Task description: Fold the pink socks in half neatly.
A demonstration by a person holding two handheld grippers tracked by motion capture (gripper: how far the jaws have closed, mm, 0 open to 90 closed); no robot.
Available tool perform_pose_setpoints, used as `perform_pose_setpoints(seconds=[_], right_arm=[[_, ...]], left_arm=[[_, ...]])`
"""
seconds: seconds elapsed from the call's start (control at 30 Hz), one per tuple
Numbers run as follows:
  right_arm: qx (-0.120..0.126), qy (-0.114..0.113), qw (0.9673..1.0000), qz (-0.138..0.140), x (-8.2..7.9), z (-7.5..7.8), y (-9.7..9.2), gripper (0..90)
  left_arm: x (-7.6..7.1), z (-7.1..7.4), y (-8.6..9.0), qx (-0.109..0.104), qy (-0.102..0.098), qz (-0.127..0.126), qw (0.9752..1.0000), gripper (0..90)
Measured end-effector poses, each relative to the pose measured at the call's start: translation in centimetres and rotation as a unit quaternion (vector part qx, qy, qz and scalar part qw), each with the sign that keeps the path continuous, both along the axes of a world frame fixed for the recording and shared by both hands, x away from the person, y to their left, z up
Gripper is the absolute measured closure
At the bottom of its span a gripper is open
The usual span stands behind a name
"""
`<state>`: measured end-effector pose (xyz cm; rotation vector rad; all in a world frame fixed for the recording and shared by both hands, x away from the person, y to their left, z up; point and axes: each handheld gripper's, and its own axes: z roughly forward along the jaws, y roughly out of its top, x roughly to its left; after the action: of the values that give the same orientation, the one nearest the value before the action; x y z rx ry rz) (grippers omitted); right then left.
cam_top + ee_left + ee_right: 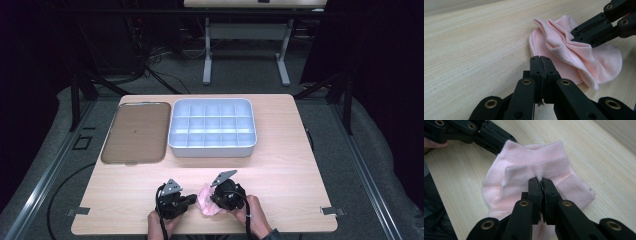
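Your left gripper [540,58] was matte black, its two flat jaws carried on angled link bars pinned with brass-ringed rivets and dotted with small dark screw holes. Your right gripper [541,180] was built the same way, black bars with the same brass rivets. From the high view, each gripper wore a grey three-cornered plate on top and trailed a black cable toward the near edge of the wooden table [280,175], where your right hand [250,210] showed a dark cuff at the wrist.
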<state>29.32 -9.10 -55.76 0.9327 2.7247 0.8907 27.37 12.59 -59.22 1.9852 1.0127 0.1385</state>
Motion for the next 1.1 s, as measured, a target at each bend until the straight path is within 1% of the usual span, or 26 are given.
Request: perform_pose_setpoints(seconds=[0.03,0.1,0.13,0.17,0.2,0.27,0.4,0.43,0.5,0.53,0.63,0.67,0.83,0.9,0.93,0.97,1.07,1.1], right_arm=[[0.0,0.004,1.0,-0.001,0.0,0.1,-0.1,87.4],[0.009,0.004,0.9999,-0.004,-0.1,0.4,-0.3,87.5],[0.011,0.008,0.9999,-0.003,-0.1,0.5,-0.5,87.4],[0.023,0.014,0.9996,-0.006,-0.1,0.9,-0.9,87.4],[0.023,0.014,0.9996,-0.006,-0.1,0.9,-0.9,87.4],[0.035,0.013,0.9992,-0.012,0.0,1.4,-1.4,87.5],[0.066,0.011,0.9974,-0.024,0.0,2.1,-2.2,87.7],[0.069,0.014,0.9973,-0.021,0.0,2.2,-2.2,87.7],[0.08,0.012,0.9966,-0.013,0.1,2.3,-2.1,87.7],[0.079,0.012,0.9968,-0.003,0.1,2.3,-1.8,87.7],[0.072,0.013,0.9973,0.009,0.2,1.9,-0.9,87.7],[0.075,0.012,0.997,0.012,0.3,1.7,-0.6,87.6],[0.043,0.01,0.9989,0.014,0.6,0.9,0.6,86.3],[0.037,0.013,0.9991,0.015,0.7,0.6,0.9,83.3],[0.036,0.008,0.9992,0.012,0.7,0.3,1.0,82.7],[0.028,0.008,0.9994,0.018,0.7,0.3,1.1,82.4],[0.022,0.005,0.9995,0.021,0.6,-0.3,1.2,80.4],[0.026,0.005,0.9995,0.017,0.6,-0.4,1.2,80.3]], left_arm=[[0.0,0.0,0.0,-0.001,0.0,0.001,1.0,88.8],[0.0,0.0,0.0,-0.001,0.001,0.0,1.0,88.8],[0.0,0.0,0.0,-0.001,0.001,0.0,1.0,88.8],[0.0,0.0,0.0,-0.002,0.001,0.0,1.0,88.8],[0.1,0.0,0.0,-0.002,0.002,-0.001,1.0,88.8],[0.2,0.0,0.1,-0.005,0.007,-0.004,1.0,88.8],[0.2,0.0,0.1,-0.004,0.007,-0.005,1.0,88.8],[0.2,0.0,0.1,-0.003,0.007,-0.005,1.0,88.8],[0.2,0.0,0.1,-0.003,0.007,-0.005,1.0,88.8],[0.2,0.0,0.1,-0.004,0.007,-0.006,1.0,88.8],[0.2,0.0,0.1,-0.005,0.008,-0.006,0.9999,88.8],[0.2,0.0,0.1,-0.005,0.008,-0.006,0.9999,88.8],[0.2,0.0,0.1,-0.003,0.007,-0.007,0.9999,88.8],[0.2,0.0,0.1,-0.003,0.005,-0.007,1.0,88.7],[0.2,0.0,0.1,-0.003,0.006,-0.007,1.0,88.7],[0.2,0.0,0.1,-0.004,0.007,-0.006,0.9999,88.7],[0.3,0.0,0.2,-0.015,0.016,-0.004,0.9998,87.0],[0.3,0.0,0.4,-0.016,0.017,-0.003,0.9997,84.7]])
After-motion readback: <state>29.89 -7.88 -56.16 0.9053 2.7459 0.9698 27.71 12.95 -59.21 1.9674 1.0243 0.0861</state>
